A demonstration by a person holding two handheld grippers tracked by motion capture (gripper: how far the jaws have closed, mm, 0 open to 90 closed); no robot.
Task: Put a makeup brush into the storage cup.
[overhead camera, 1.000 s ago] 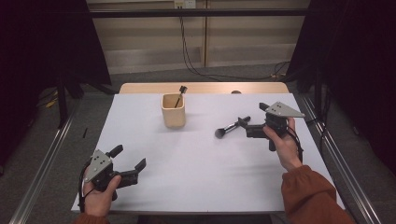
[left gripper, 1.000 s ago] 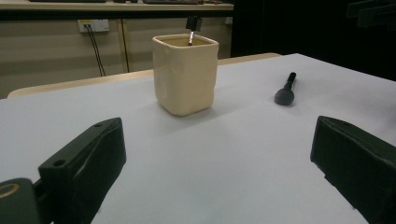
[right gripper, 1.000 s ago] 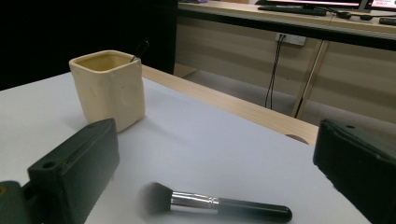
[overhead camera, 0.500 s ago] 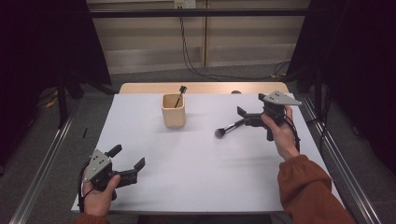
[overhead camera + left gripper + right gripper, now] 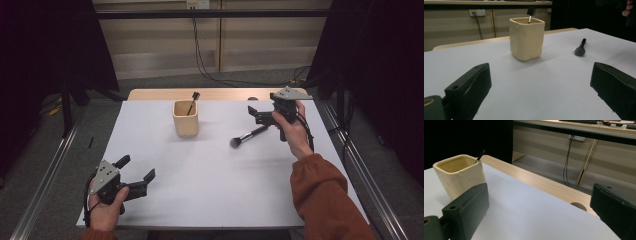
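Note:
A cream square cup (image 5: 185,118) stands on the white table (image 5: 215,190) at the far middle, with a thin black brush (image 5: 193,100) leaning inside it. A second black brush (image 5: 248,136) lies flat on the table right of the cup. My right gripper (image 5: 255,115) hangs open just beyond that brush's handle end, apart from it, jaws pointing left at the cup (image 5: 459,176). My left gripper (image 5: 136,168) rests open near the front left corner, facing the cup (image 5: 526,38) and the lying brush (image 5: 580,48). Nothing is between either pair of jaws.
A wooden tabletop (image 5: 150,94) with a round cable hole (image 5: 579,206) borders the white table's far edge. Metal rails (image 5: 45,170) run along the floor on both sides. Cables (image 5: 200,55) hang on the back wall.
My right gripper has drawn back toward the far right and risen away from the lying brush, which stays on the table. The left gripper has not moved.

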